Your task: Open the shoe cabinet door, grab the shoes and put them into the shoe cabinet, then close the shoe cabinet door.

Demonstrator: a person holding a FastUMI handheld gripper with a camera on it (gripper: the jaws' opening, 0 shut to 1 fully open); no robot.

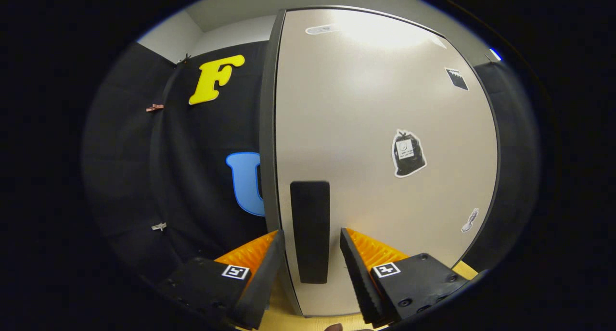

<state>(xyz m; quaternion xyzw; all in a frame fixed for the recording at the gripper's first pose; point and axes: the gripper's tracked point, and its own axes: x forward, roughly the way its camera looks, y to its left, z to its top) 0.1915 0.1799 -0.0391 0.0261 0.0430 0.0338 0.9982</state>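
A pale beige shoe cabinet door (380,143) stands upright right in front of me, its dark left edge (267,129) facing the booth cloth. A black upright handle (310,231) sits low on the door near that edge. My gripper (312,242) is open, with the handle between its two fingers; the fingertips reach about the handle's mid height on either side without pressing on it. Whether the door stands ajar or closed I cannot tell. A sticker of a black bag (408,154) is on the door's face.
Black booth cloth (192,177) hangs to the left of the door and also to its right. A light wooden surface (317,321) lies under the door and fingers. Small stickers (470,220) dot the door's right side.
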